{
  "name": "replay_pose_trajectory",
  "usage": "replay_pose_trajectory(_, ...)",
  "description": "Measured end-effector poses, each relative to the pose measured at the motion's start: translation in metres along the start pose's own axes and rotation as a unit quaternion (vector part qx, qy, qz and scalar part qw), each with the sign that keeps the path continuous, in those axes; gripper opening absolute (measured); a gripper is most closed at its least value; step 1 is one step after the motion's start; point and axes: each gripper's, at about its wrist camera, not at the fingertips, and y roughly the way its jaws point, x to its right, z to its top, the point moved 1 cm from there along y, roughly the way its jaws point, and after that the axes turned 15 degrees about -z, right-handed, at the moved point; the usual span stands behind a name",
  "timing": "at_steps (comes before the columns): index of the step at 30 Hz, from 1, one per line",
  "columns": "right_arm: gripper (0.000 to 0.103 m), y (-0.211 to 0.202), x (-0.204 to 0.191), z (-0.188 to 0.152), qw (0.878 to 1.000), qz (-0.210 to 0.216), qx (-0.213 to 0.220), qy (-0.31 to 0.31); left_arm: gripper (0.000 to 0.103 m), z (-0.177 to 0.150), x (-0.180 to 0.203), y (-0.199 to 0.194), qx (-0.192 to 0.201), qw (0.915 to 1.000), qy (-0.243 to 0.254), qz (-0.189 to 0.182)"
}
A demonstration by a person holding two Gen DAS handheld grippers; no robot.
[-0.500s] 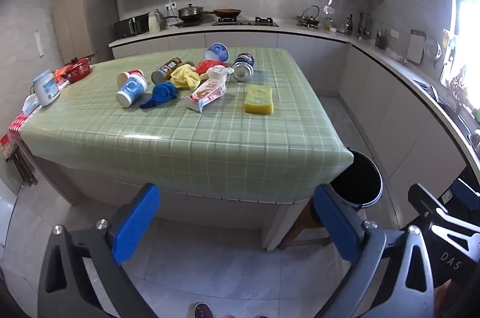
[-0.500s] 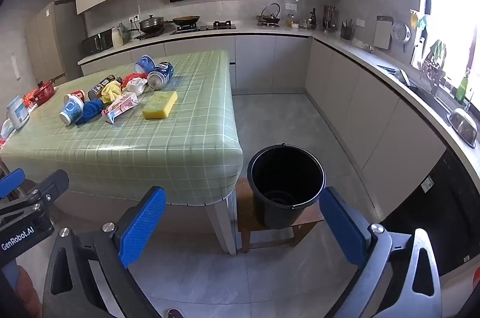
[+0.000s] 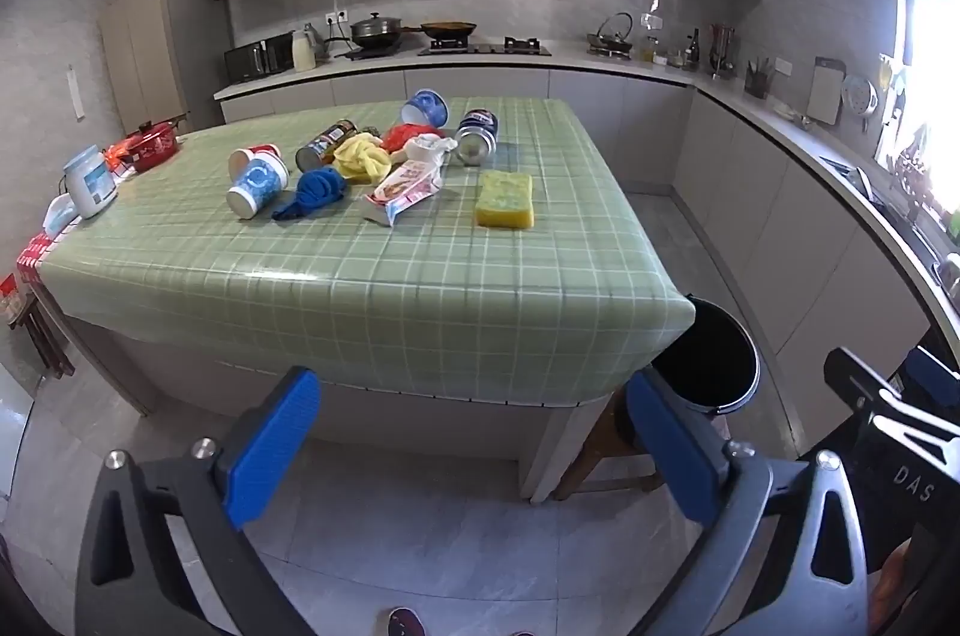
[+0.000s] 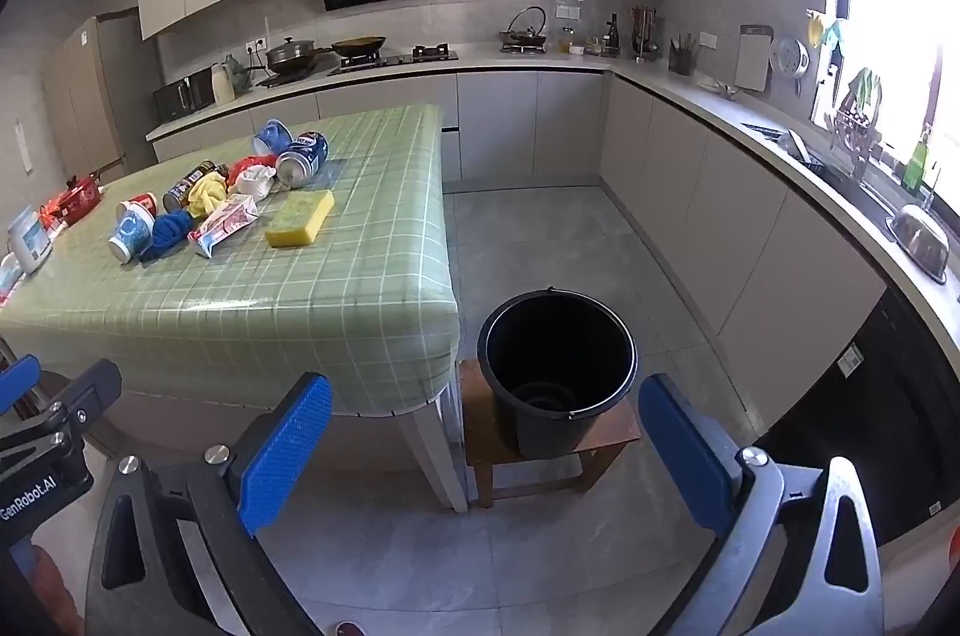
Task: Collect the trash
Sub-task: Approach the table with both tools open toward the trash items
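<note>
Trash lies on the green checked table (image 3: pixel 372 288): a blue paper cup (image 3: pixel 257 187), a blue cloth (image 3: pixel 315 193), a yellow cloth (image 3: pixel 360 159), a wrapper (image 3: pixel 405 191), a yellow sponge (image 3: pixel 505 199) and a blue can (image 3: pixel 477 137). The black bucket (image 4: pixel 558 366) stands on a low wooden stool (image 4: pixel 606 435) at the table's near right corner. My left gripper (image 3: pixel 474 447) is open and empty, short of the table's near edge. My right gripper (image 4: pixel 483 447) is open and empty, in front of the bucket.
A white jar (image 3: pixel 90 183) and a red pot (image 3: pixel 150 147) sit at the table's left end. Kitchen counters (image 4: pixel 750 120) run along the back and right walls. Grey floor (image 4: pixel 540 240) lies between table and counters.
Both grippers have moved slightly closer to the table and bucket. Nothing on the table has moved.
</note>
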Motion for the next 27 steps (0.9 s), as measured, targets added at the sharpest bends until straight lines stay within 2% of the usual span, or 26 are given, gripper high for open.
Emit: replay_pose_trajectory(27,0.103,-0.0011,-0.0032,0.0023,1.0,0.01,0.002,-0.006,0.103,0.0028,0.0005,0.0055,0.001,1.0,0.007,0.0)
